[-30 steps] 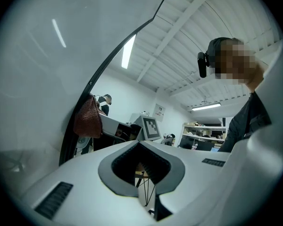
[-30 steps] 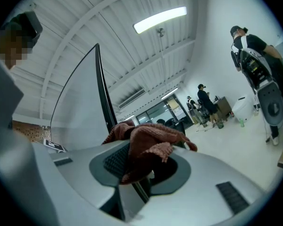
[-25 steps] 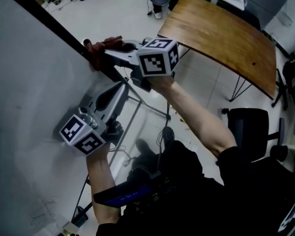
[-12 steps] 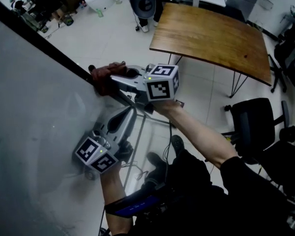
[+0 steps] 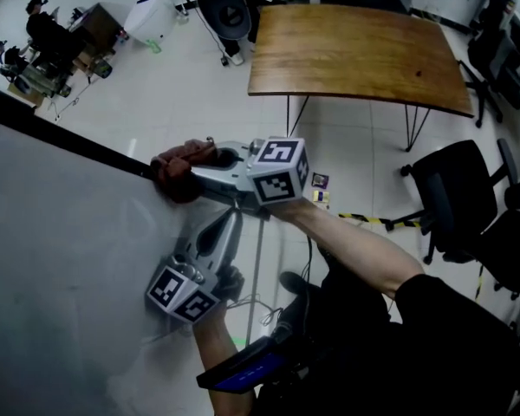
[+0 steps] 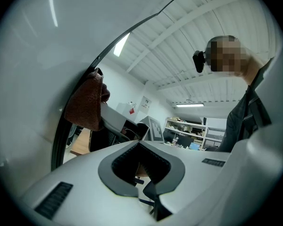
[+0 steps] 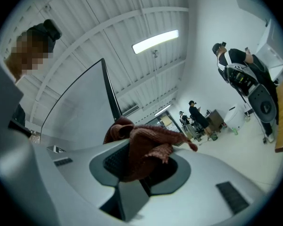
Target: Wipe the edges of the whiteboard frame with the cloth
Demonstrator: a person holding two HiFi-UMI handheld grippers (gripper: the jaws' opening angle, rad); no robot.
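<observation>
The whiteboard [image 5: 61, 258] fills the left of the head view, its black frame edge [image 5: 61, 137] running diagonally. A reddish-brown cloth [image 5: 178, 170] is pressed on that edge, and my right gripper [image 5: 184, 173] is shut on it. In the right gripper view the cloth [image 7: 141, 147] bunches between the jaws beside the black frame [image 7: 111, 95]. My left gripper [image 5: 230, 219] sits just below, jaws shut with nothing in them, close to the board's face. From the left gripper view the cloth [image 6: 86, 102] hangs over the frame [image 6: 59, 140] ahead.
A wooden table [image 5: 355, 50] on thin metal legs stands behind. A black office chair [image 5: 459, 198] is at the right, another chair [image 5: 221, 11] at the back. People [image 5: 43, 37] work at the far left. Yellow-black tape [image 5: 386, 222] lies on the floor.
Both grippers have shifted along the frame edge with the cloth; the head view has swung, so the table and chairs now sit higher and further left.
</observation>
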